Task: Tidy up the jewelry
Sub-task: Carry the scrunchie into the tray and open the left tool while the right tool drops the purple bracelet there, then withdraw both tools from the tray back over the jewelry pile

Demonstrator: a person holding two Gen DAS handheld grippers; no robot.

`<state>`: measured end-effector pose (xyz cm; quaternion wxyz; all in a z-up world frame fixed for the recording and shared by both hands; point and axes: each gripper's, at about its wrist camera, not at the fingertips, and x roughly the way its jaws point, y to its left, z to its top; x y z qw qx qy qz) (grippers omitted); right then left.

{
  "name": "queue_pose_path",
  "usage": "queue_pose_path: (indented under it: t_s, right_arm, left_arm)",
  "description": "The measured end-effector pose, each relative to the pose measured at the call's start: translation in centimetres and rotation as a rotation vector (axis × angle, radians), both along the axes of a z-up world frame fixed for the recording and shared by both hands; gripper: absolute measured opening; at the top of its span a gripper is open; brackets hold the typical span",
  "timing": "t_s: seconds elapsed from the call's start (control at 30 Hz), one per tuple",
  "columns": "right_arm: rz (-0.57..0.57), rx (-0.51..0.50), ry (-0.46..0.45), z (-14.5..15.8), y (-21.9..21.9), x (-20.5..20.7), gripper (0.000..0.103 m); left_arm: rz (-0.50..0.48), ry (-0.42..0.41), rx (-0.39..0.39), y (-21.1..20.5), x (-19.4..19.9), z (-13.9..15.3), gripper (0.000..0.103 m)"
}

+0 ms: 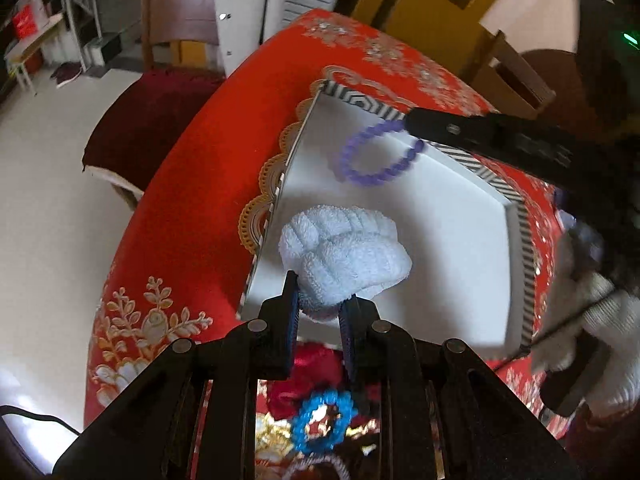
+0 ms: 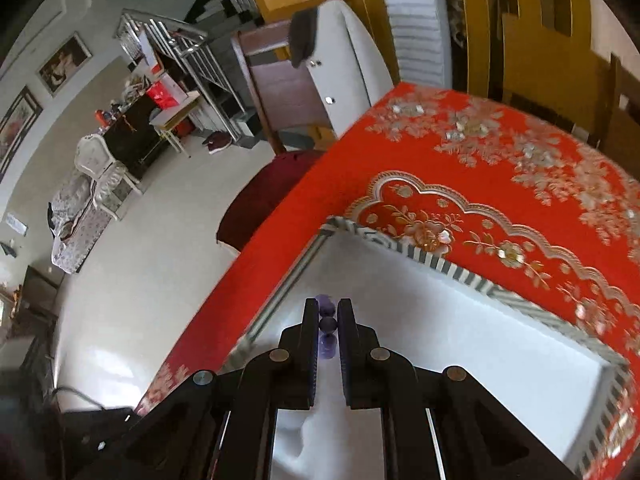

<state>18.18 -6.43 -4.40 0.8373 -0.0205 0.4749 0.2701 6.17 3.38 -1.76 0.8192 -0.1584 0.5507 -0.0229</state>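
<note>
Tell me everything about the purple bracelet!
The purple bracelet is a loop of round, shiny beads, plastic or glass by the look. The right gripper pinches a few beads; the rest dangles, blurred, above the white tray with the striped rim. Nothing else seems to touch it.

Pale glossy floor [image 2: 132, 300] — metal-railed staircase [image 2: 180, 52], framed pictures [image 2: 64, 64] on wall.

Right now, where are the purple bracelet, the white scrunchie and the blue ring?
purple bracelet [image 1: 366, 178]: left wrist view, beads at the loop's lower edge.
white scrunchie [image 1: 344, 248]: left wrist view, middle of the fluffy bundle.
blue ring [image 1: 304, 436]: left wrist view, its left rim.
</note>
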Motion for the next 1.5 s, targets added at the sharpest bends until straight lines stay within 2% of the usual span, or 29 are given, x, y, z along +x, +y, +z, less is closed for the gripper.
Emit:
queue_pose_path:
  t_s: [0.17, 0.23, 0.3, 0.37, 0.53, 0.73, 0.8, 0.97, 1.13, 1.3, 1.5]
  right_arm:
    - [-0.028, -0.053, 0.061, -3.9, -0.4, 4.1, 0.009]
    - [-0.026, -0.034, 0.061, -4.3, -0.4, 4.8, 0.009]
    - [-0.031, -0.015, 0.069, -4.3, -0.5, 4.9, 0.022]
    - [-0.044, 0.015, 0.063, -3.5, -1.2, 4.0, 0.026]
    - [-0.073, 0.067, -0.003, 0.1, -4.8, -1.6, 0.029]
    - [-0.127, 0.045, -0.07, 3.1, -8.2, -10.3, 0.035]
    - [-0.15, 0.048, -0.07, 3.4, -9.0, -12.6, 0.044]
    - [-0.217, 0.078, -0.056, 2.8, -10.4, -18.9, 0.044]
    - [-0.294, 0.071, -0.107, 2.6, -11.5, -24.4, 0.044]
    - [-0.33, 0.014, -0.085, 0.8, -11.5, -27.7, 0.044]
    - [-0.358, 0.031, -0.057, -0.8, -12.0, -30.4, 0.044]
  left_arm:
    - [0.043, 0.054, 0.023, 0.2, 0.9, -1.8, 0.017]
    - [0.041, 0.066, 0.041, 0.1, 1.0, -2.3, 0.017]
    - [0.036, 0.073, 0.056, -0.2, 1.1, -2.5, 0.02]
    - [0.024, 0.069, 0.075, -0.4, 1.0, -2.5, 0.03]
    - [-0.026, 0.053, 0.084, -1.0, 0.5, -2.1, 0.05]
    - [-0.066, -0.023, 0.108, -1.2, -1.4, 0.2, 0.05]
    - [-0.075, -0.038, 0.119, -1.0, -2.2, 0.9, 0.05]
    - [-0.096, -0.09, 0.156, -0.7, -5.0, 2.3, 0.05]
    - [-0.112, -0.097, 0.165, 0.7, -8.3, 2.9, 0.05]
    - [-0.103, -0.081, 0.145, 2.5, -11.0, 2.8, 0.05]
    - [-0.114, -0.061, 0.14, 3.2, -13.6, 2.4, 0.05]
